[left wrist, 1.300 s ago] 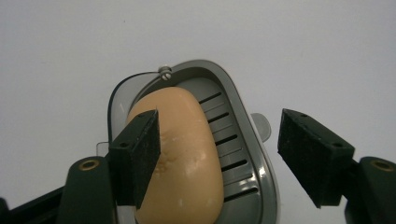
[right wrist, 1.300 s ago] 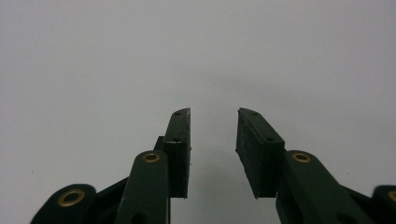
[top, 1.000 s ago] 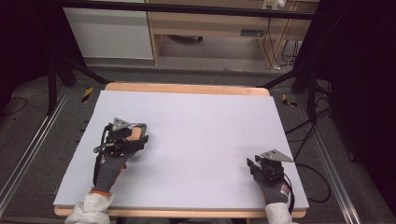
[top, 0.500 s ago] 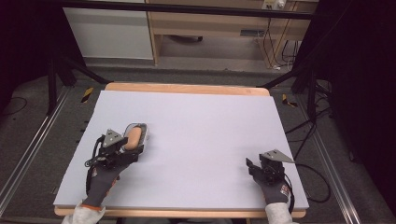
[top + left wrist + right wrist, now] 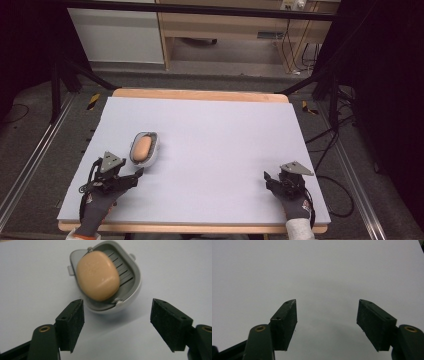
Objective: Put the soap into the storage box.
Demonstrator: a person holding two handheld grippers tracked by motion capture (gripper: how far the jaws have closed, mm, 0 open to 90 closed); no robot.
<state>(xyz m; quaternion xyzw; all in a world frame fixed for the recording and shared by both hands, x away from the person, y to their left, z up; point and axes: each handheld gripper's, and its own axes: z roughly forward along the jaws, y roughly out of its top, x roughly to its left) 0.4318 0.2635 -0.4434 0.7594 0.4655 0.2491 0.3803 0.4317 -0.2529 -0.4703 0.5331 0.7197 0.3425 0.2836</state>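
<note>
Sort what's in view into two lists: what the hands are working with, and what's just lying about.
In play:
soap bar
grey soap dish holding it
left tool, open, just short of the dish
right tool, open over bare table

Lying about:
cables on the floor right of the table
wooden shelving behind

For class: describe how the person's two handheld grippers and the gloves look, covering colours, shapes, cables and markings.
Each gripper, left gripper and right gripper, is black with a grey three-cornered plate on top and a trailing black cable. Close up, the jaws are flat black blocks on arms with brass-coloured rivets. The hands wear dark grey gloves with small red marks and pale cuffs.
</note>
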